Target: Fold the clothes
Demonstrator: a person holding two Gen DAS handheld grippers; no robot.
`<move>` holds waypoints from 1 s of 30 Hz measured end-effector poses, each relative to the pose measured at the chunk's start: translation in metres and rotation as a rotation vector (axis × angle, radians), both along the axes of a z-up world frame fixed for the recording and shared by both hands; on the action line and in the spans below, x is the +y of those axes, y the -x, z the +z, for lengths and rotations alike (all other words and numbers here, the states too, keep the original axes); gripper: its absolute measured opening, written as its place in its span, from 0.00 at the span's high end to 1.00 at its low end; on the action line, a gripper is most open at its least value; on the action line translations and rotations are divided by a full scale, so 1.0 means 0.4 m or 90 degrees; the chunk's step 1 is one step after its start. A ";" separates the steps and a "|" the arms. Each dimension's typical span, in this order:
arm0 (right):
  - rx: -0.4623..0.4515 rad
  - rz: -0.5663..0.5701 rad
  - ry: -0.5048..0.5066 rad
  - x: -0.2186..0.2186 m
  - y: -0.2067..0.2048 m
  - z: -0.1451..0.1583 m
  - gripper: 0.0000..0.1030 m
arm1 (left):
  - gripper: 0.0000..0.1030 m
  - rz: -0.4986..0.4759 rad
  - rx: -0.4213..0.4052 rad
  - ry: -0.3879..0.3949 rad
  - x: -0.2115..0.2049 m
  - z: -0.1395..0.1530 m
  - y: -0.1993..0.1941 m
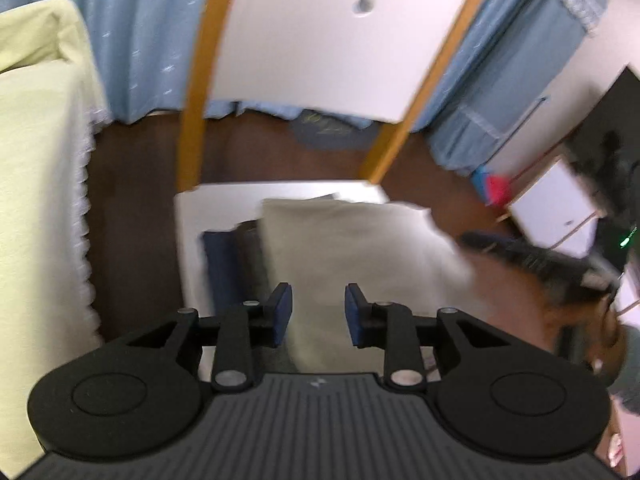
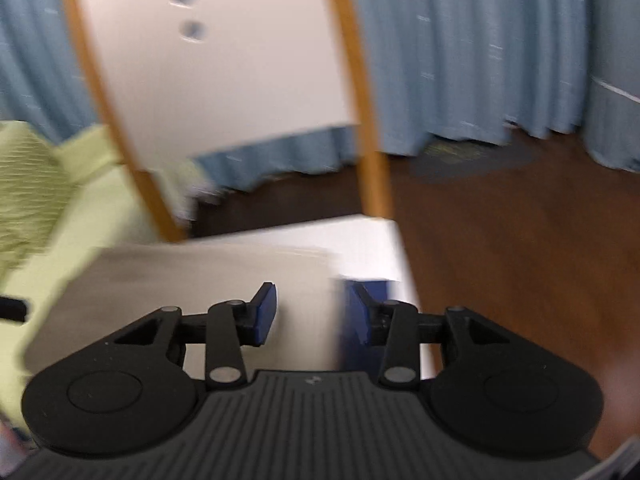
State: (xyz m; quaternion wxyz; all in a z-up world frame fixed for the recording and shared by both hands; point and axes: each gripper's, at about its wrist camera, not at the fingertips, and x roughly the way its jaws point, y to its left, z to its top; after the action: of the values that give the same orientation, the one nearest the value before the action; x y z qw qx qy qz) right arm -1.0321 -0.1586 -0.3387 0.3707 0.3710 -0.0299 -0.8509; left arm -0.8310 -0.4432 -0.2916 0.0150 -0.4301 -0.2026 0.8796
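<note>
Although the left wrist view is smeared by motion blur, it shows the left gripper [image 1: 319,314] with its blue-padded jaws standing apart and nothing pinched between them. Beyond the gap lies a cream folded garment [image 1: 352,248], resting on a white table [image 1: 192,216] and reaching over the table's right-hand edge. Just beside the garment on its left sits a dark blue cloth [image 1: 220,264], also on the table, partly tucked under the cream piece. At the right edge a second black tool, the right gripper [image 1: 532,256], hangs near the garment's right side; whether it touches the fabric cannot be told through the blur. Behind the table stands a white board with wooden legs [image 1: 192,120], blue curtains [image 1: 144,40] and a pale yellow bed cover [image 1: 40,160] at the left, over a dark wooden floor [image 1: 280,152].

In the right wrist view the right gripper [image 2: 310,314] is likewise released, its pads parted with no cloth clamped. The cream folded garment [image 2: 200,280] lies flat on the white table [image 2: 360,240], ahead of and below the fingers. The dark blue cloth [image 2: 380,286] shows at the garment's right edge, behind the right-hand finger. The yellow bed cover [image 2: 48,208] fills the left side
</note>
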 end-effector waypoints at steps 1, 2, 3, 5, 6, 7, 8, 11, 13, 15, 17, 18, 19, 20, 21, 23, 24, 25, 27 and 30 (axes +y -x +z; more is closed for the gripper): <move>-0.006 0.022 0.013 -0.011 -0.008 -0.004 0.65 | 0.66 -0.011 -0.039 0.017 0.015 -0.037 0.006; -0.014 0.030 -0.010 -0.023 -0.016 -0.020 0.65 | 0.65 -0.013 -0.065 0.028 0.020 -0.060 0.009; -0.024 0.036 -0.052 -0.037 -0.028 -0.043 0.66 | 0.68 -0.009 -0.080 0.025 0.021 -0.073 0.000; -0.027 0.015 -0.108 -0.038 -0.035 -0.065 0.66 | 0.68 -0.005 -0.058 0.009 0.012 -0.050 -0.015; -0.020 -0.013 -0.135 -0.023 -0.030 -0.066 0.65 | 0.67 0.000 -0.030 0.008 0.005 -0.026 -0.018; -0.014 -0.032 -0.147 -0.012 -0.025 -0.061 0.64 | 0.66 0.000 0.014 0.014 -0.006 0.009 -0.005; -0.008 -0.043 -0.137 0.000 -0.017 -0.051 0.64 | 0.66 -0.001 0.028 0.017 -0.009 0.019 0.000; -0.001 -0.030 -0.061 0.001 0.019 -0.026 0.64 | 0.66 -0.038 0.058 0.053 -0.016 0.029 0.088; -0.004 0.010 -0.012 -0.037 0.043 -0.017 0.64 | 0.66 -0.065 0.052 0.066 -0.018 -0.009 0.153; -0.025 0.065 0.037 -0.089 0.073 -0.022 0.64 | 0.66 -0.075 0.016 0.091 -0.023 -0.069 0.224; -0.031 0.070 0.013 -0.131 0.108 -0.050 0.64 | 0.63 -0.045 -0.014 0.131 -0.032 -0.104 0.254; -0.029 0.051 -0.026 -0.149 0.135 -0.072 0.64 | 0.60 -0.032 -0.018 0.139 -0.036 -0.110 0.257; -0.029 0.034 -0.048 -0.156 0.151 -0.083 0.59 | 0.61 0.012 -0.012 0.150 -0.047 -0.100 0.249; -0.023 0.004 -0.062 -0.145 0.161 -0.084 0.59 | 0.63 0.074 0.002 0.169 -0.060 -0.076 0.224; -0.014 -0.039 -0.081 -0.126 0.173 -0.083 0.60 | 0.64 0.107 0.023 0.155 -0.067 -0.053 0.189; 0.015 -0.084 -0.086 -0.082 0.165 -0.062 0.59 | 0.64 0.152 0.065 0.107 -0.077 -0.009 0.114; 0.019 -0.089 -0.065 -0.056 0.151 -0.046 0.59 | 0.64 0.156 0.074 0.094 -0.078 0.001 0.099; 0.021 -0.088 -0.036 -0.025 0.124 -0.024 0.59 | 0.64 0.144 0.089 0.071 -0.059 0.019 0.059; 0.020 -0.058 0.007 0.011 0.057 0.002 0.59 | 0.64 0.095 0.094 0.074 -0.001 0.036 0.002; 0.001 0.031 0.060 0.039 -0.062 0.010 0.60 | 0.61 0.026 0.080 0.093 0.084 0.013 -0.054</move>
State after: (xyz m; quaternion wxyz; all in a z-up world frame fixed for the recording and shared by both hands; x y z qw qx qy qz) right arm -1.0073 -0.1429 -0.3347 0.4086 0.3528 -0.0604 -0.8396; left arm -0.8096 -0.4095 -0.2863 -0.0216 -0.3698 -0.1456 0.9174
